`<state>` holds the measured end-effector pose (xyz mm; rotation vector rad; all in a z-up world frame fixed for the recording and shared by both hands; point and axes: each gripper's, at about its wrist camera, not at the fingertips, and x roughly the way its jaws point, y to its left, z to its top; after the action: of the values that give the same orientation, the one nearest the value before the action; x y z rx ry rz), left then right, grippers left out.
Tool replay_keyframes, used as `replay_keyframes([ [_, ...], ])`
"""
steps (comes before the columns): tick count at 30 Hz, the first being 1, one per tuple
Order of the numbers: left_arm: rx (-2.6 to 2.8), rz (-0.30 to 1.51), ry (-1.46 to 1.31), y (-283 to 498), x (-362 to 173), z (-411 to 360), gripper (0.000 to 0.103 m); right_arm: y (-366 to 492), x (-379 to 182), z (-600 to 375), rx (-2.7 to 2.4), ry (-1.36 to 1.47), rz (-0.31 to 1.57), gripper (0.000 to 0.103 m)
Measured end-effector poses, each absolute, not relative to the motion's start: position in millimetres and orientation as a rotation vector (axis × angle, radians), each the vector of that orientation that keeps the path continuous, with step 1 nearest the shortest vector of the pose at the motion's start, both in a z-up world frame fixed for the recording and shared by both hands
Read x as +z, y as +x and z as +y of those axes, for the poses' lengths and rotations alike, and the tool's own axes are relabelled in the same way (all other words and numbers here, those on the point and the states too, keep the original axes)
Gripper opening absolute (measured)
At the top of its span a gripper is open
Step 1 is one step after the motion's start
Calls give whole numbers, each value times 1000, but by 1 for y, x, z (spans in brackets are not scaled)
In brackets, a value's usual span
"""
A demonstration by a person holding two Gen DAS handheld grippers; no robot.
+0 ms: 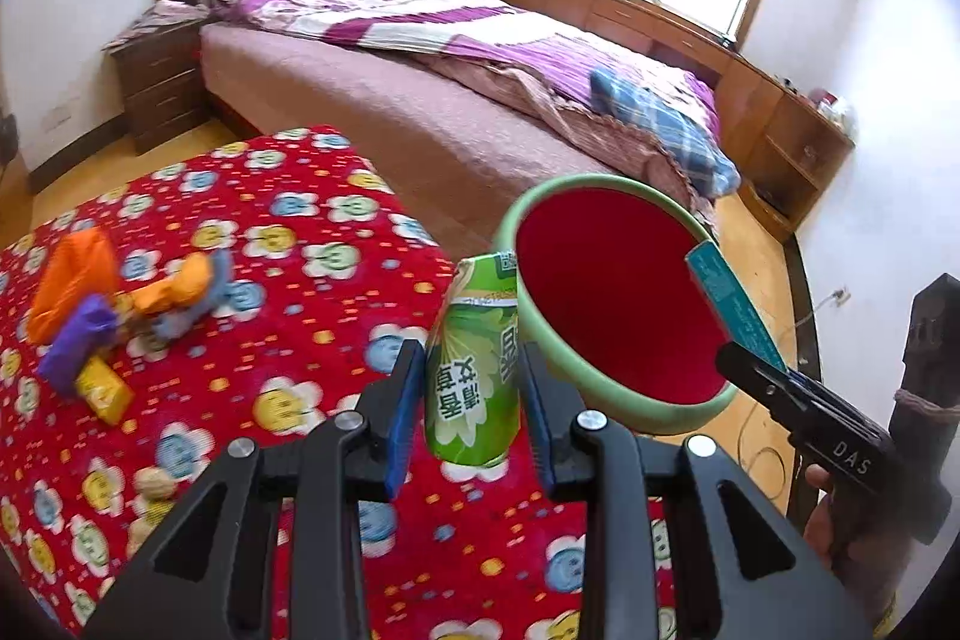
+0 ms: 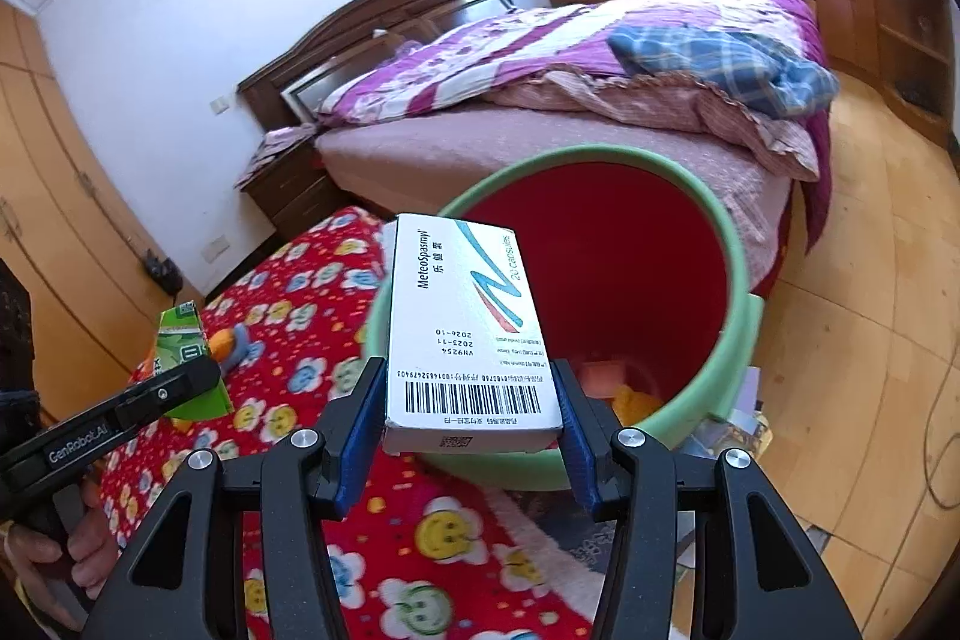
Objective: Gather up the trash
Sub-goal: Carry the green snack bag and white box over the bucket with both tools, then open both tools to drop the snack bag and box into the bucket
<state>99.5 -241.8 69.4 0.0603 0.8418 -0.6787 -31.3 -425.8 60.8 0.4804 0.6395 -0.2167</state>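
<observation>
My left gripper [image 1: 471, 394] is shut on a green drink carton [image 1: 474, 370], held upright just left of the bin's rim. A green bin with a red inside [image 1: 600, 292] stands beside the red flowered table. My right gripper [image 2: 468, 421] is shut on a white medicine box [image 2: 468, 328], held over the near rim of the bin [image 2: 738, 292]. Some orange and yellow scraps lie at the bin's bottom. In the left wrist view the right gripper [image 1: 729, 355] shows at the right with the box's teal edge [image 1: 735, 304]. In the right wrist view the left gripper [image 2: 201, 373] shows at the left with the carton [image 2: 183, 352].
On the red flowered cloth [image 1: 270, 232] lie orange, purple and yellow wrappers [image 1: 84, 316] and two walnuts [image 1: 153, 484]. A bed [image 1: 456, 58] with a purple quilt stands behind, wooden cabinets [image 1: 774, 112] along the window wall. A cable [image 2: 936, 448] runs on the wooden floor.
</observation>
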Motion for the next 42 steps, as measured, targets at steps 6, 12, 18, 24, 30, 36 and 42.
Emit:
replay_keyframes([
  [6, -722, 856, 88, 103, 60, -277, 32, -33, 52, -444, -259, 500, 638, 54],
  [12, -754, 867, 113, 107, 52, -304, 34, -35, 40, -461, -271, 538, 645, 54],
  [18, -789, 880, 137, 110, 46, -327, 37, -34, 33, -473, -269, 565, 647, 55],
  [24, -805, 887, 159, 111, 39, -341, 49, -32, 30, -480, -258, 582, 633, 55],
  [30, -798, 885, 164, 110, 38, -341, 54, -31, 29, -480, -252, 593, 626, 55],
  [36, -810, 860, 129, 109, 46, -333, 56, -32, 29, -480, -253, 600, 624, 55],
  [42, -781, 814, 130, 106, 57, -328, 66, -36, 33, -477, -263, 596, 618, 55],
])
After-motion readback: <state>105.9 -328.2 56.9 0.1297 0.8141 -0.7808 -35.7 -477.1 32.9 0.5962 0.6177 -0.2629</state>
